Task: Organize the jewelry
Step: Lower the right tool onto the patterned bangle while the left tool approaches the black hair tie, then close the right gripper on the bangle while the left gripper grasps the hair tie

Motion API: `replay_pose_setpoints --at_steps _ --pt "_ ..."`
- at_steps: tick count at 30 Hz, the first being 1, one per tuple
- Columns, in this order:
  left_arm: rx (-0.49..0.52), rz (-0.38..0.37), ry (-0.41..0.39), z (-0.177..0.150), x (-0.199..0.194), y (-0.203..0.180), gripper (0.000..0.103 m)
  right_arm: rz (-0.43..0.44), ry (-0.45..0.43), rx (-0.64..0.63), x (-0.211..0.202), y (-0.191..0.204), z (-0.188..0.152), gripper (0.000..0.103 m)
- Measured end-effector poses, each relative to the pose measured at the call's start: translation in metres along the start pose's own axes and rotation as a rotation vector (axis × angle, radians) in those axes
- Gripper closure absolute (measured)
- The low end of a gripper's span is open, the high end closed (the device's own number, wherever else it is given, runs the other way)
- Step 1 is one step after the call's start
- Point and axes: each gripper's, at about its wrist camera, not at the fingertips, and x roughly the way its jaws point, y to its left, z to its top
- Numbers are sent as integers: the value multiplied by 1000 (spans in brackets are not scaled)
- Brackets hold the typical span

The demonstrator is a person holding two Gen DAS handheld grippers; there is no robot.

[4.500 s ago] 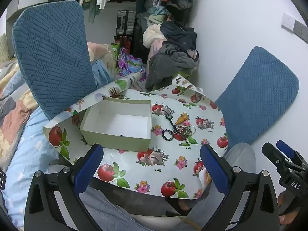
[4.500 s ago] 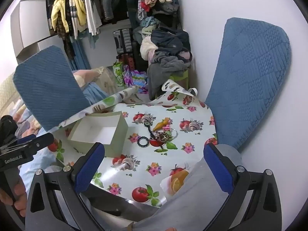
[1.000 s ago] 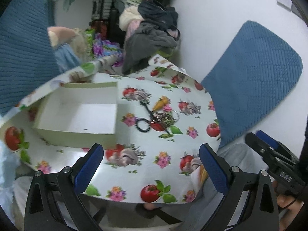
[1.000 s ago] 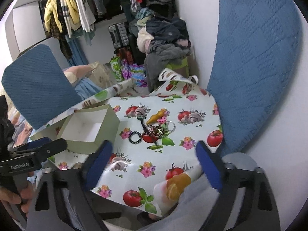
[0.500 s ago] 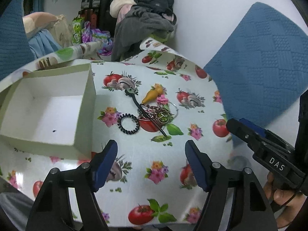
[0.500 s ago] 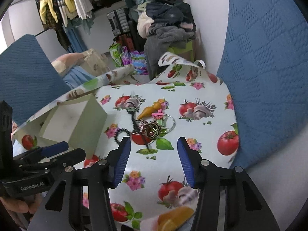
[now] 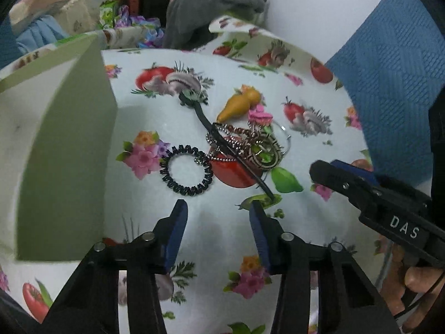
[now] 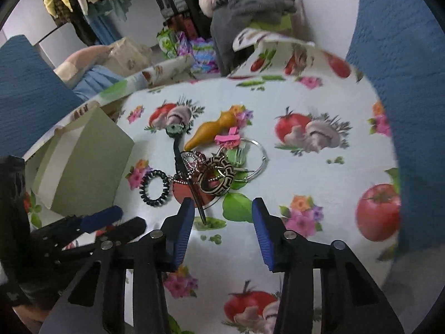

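Note:
A heap of jewelry lies on the fruit-print tablecloth: a black coil hair tie [image 7: 187, 170] [image 8: 154, 188], a black hair stick [image 7: 228, 147] [image 8: 187, 178], a patterned bangle [image 7: 264, 150] [image 8: 217, 176], bead chains and a thin silver hoop [image 8: 257, 156]. An open pale green box [image 7: 55, 150] [image 8: 83, 164] stands left of it. My left gripper [image 7: 218, 214] is open just before the hair tie and the stick's tip. My right gripper [image 8: 222, 211] is open just before the bangle, its left finger by the stick's tip.
Blue cushions stand at the right [image 7: 395, 64] and left [image 8: 25, 89]. A pile of clothes [image 8: 250, 5] lies beyond the table's far edge. The tablecloth [image 8: 319, 194] hangs over the table's edges.
Both grippers have moved forward and down toward the jewelry heap and their jaws have narrowed. The heap and box lie as before.

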Motion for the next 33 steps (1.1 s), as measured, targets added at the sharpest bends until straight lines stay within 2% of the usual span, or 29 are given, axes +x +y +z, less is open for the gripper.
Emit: replay_pose_setpoints --at_steps 2,8,11,16,21,23,26,33 --pt "9 -6 8 4 9 -1 60 1 23 3 14 -2 4 68" --pt "67 40 -3 17 26 -6 63 4 59 4 42 -5 15 70" --pt "77 44 5 20 33 -6 71 13 75 -2 54 -6 19 74" --pt "78 55 23 21 46 -3 71 6 96 -12 67 -5 23 76" --pt "133 89 9 24 53 -9 72 2 119 -19 78 -7 22 84" --pt "151 96 3 24 55 -12 72 1 135 -27 84 -7 21 91" --pt "166 111 -2 23 56 -13 91 -3 135 -29 84 -7 22 97" --pt "79 54 20 24 52 -2 96 -58 130 -29 68 -9 23 97"
